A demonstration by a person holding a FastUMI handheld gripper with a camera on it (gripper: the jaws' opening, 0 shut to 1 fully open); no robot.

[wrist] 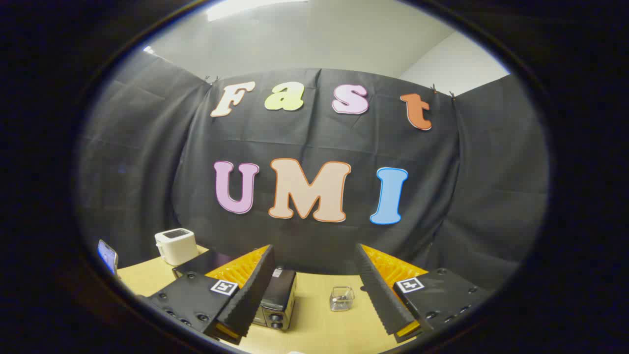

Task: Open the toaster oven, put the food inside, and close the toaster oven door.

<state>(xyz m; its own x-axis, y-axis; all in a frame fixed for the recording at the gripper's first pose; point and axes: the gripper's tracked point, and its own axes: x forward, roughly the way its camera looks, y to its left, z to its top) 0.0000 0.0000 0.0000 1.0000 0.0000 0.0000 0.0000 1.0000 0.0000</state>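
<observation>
- One pale wooden desk (324, 329) is carrying everything, lying below the raised tongs (314, 295).
- Those tongs are standing wide open and gripping nothing; they are needing to drop and line up with the door before pulling, I judge.
- Sitting just beyond the left finger, the dark boxy toaster oven (278, 300) with two front knobs is looking shut.
- Resting between the fingers, further off, is a small clear container (341, 298), perhaps holding the food.

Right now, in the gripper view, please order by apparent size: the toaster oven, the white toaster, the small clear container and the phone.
1. toaster oven, partly hidden behind a finger of the open gripper
2. white toaster
3. small clear container and phone: look alike; differing distance makes ranking unsure.
</observation>
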